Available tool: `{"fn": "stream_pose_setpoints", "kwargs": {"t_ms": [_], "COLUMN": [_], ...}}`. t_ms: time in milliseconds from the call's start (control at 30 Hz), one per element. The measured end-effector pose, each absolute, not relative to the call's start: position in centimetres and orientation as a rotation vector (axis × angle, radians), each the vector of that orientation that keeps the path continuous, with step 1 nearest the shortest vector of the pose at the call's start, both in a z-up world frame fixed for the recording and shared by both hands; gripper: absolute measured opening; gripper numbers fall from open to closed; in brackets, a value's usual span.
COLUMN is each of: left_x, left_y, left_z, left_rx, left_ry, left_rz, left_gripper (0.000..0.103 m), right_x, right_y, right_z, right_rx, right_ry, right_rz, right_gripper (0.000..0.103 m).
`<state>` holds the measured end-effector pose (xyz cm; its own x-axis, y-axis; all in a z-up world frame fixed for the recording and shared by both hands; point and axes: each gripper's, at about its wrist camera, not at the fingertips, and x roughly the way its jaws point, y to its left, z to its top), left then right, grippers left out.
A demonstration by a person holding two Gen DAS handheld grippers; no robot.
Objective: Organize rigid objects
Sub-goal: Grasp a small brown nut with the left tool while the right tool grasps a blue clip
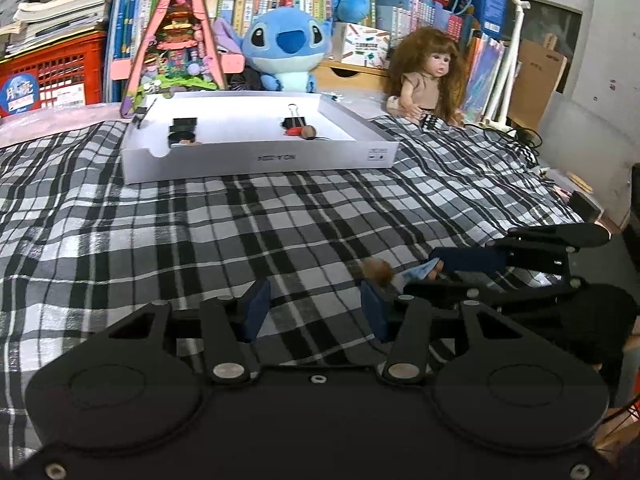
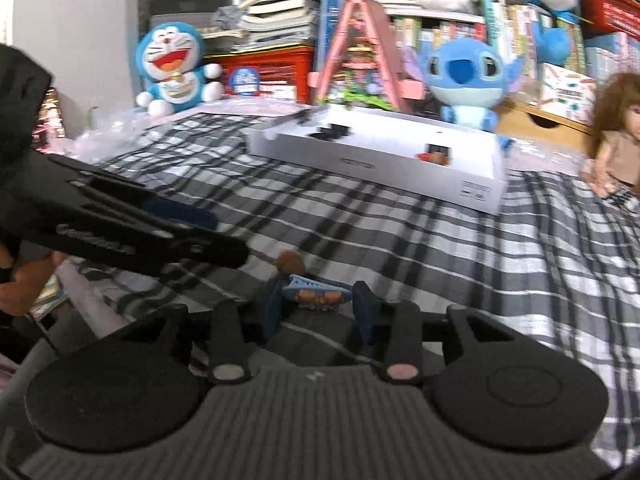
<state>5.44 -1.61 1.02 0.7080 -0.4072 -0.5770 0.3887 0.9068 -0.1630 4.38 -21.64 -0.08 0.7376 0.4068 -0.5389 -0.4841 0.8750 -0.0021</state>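
A white shallow box [image 1: 256, 158] lies on the plaid bed; it holds a black binder clip [image 1: 294, 122], a brown round piece [image 1: 309, 132] and black items [image 1: 183, 131]. It also shows in the right wrist view [image 2: 384, 168]. My left gripper [image 1: 314, 312] is open and empty, low over the cloth. My right gripper [image 2: 316, 306] is closed around a small blue and brown toy figure [image 2: 316, 292]; from the left wrist view it [image 1: 436, 268] sits just right of my left fingers, with the figure [image 1: 384, 272] sticking out.
Plaid cloth [image 1: 200, 232] covers the bed. A Stitch plush [image 1: 286, 50], a doll [image 1: 432, 76], a pink toy house [image 1: 176, 36], a red crate [image 1: 52, 76] and books line the back. A Doraemon plush [image 2: 176, 68] sits back left.
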Motion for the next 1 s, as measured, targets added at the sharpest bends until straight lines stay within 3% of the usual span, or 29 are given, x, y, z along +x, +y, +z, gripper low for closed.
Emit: {"fn": "stream_pose_setpoints", "kwargs": {"t_ms": [333, 400, 467, 633, 700, 733, 1000], "left_x": [6.4, 6.6, 6.7, 6.4, 6.4, 6.4, 6.6], "left_y": [-4.7, -5.1, -5.5, -5.7, -5.5, -5.3, -4.5], "left_z": [0.6, 0.5, 0.3, 0.3, 0.3, 0.3, 0.4], "left_rx": [-0.025, -0.021, -0.001, 0.023, 0.025, 0.024, 0.012], "left_ry": [0.640, 0.632, 0.631, 0.616, 0.613, 0.612, 0.607], "left_rz": [-0.473, -0.465, -0.454, -0.433, -0.422, -0.417, -0.373], "left_gripper": [0.047, 0.038, 0.020, 0.020, 0.020, 0.020, 0.020], "right_x": [4.9, 4.9, 5.0, 4.9, 4.7, 4.5, 4.5], "right_y": [-24.4, -24.6, -24.8, -24.8, -24.9, -25.1, -25.8], "right_z": [-0.2, -0.2, -0.3, -0.3, -0.2, -0.1, -0.4], "right_rx": [-0.119, -0.112, -0.104, -0.089, -0.070, -0.055, 0.062], "right_ry": [0.564, 0.567, 0.568, 0.567, 0.556, 0.550, 0.582], "right_rz": [0.374, 0.363, 0.357, 0.353, 0.341, 0.335, 0.281], "right_gripper": [0.045, 0.046, 0.046, 0.050, 0.064, 0.066, 0.067]}}
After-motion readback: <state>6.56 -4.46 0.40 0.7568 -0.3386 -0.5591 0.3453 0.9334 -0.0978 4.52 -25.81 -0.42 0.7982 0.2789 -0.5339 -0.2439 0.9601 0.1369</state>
